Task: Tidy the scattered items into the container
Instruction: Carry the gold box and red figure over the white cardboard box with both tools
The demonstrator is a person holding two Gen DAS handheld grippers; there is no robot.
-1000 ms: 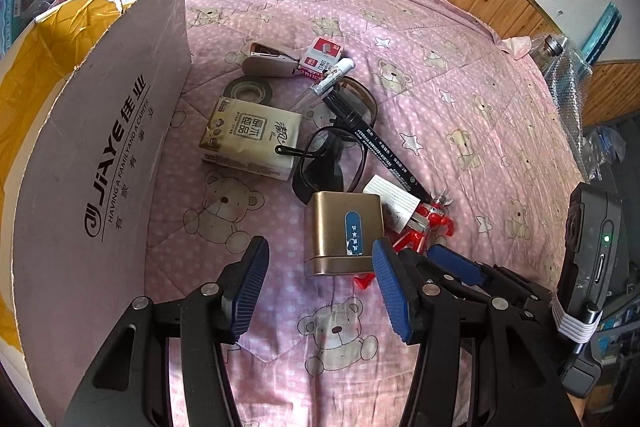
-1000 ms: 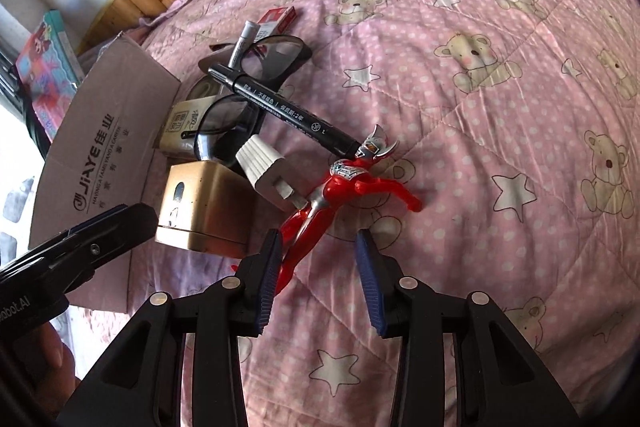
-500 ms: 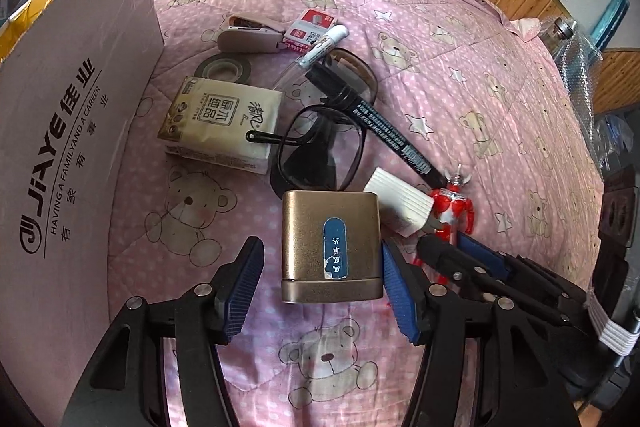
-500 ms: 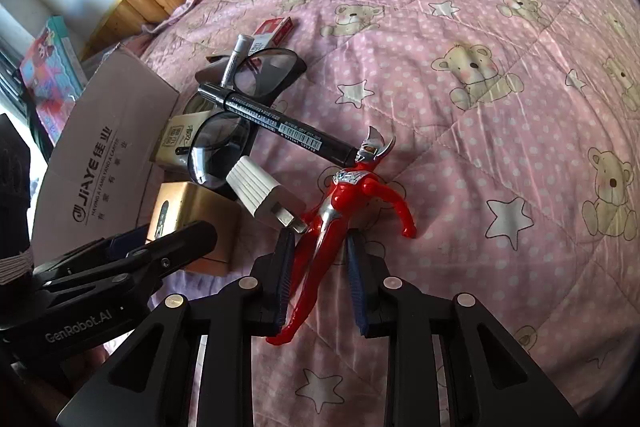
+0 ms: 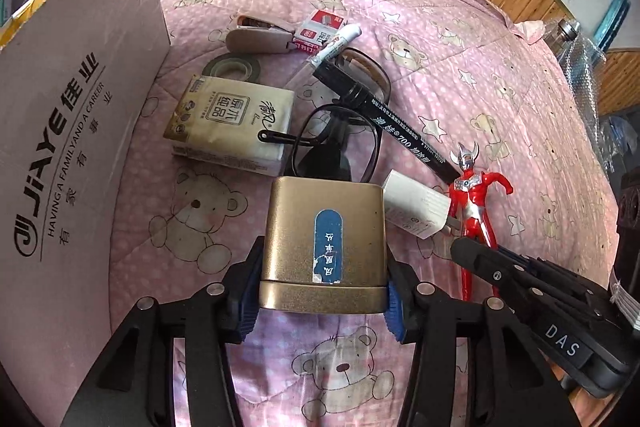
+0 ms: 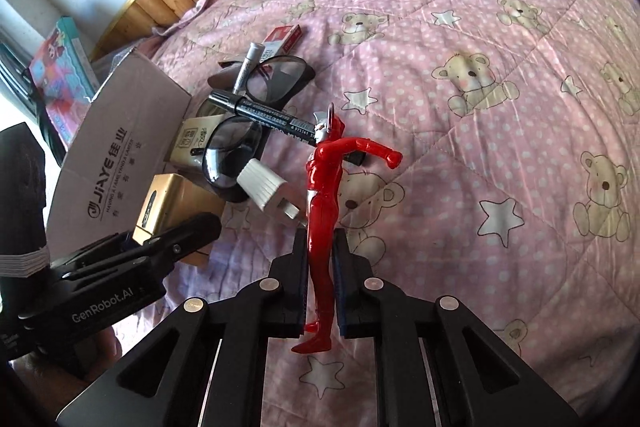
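Fingers of the left gripper [image 5: 322,291] pinch a gold tin [image 5: 322,243]; the right gripper [image 6: 322,283], level beside it, clamps a red toy figure [image 6: 324,211].

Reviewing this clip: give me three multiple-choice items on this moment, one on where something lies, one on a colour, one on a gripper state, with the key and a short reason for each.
1. Where does the black marker lie?
A. across the glasses
B. inside the cardboard box
C. under the tissue pack

2. What colour is the toy figure between the right gripper's fingers?
A. blue
B. red
C. green

3. What is the left gripper doing?
A. open above the quilt
B. shut on nothing
C. shut on the gold box

Key: 1 A, the marker crosses over the frames; 2 B, its body is red with some silver; 3 C, both blue pads press the box's sides.
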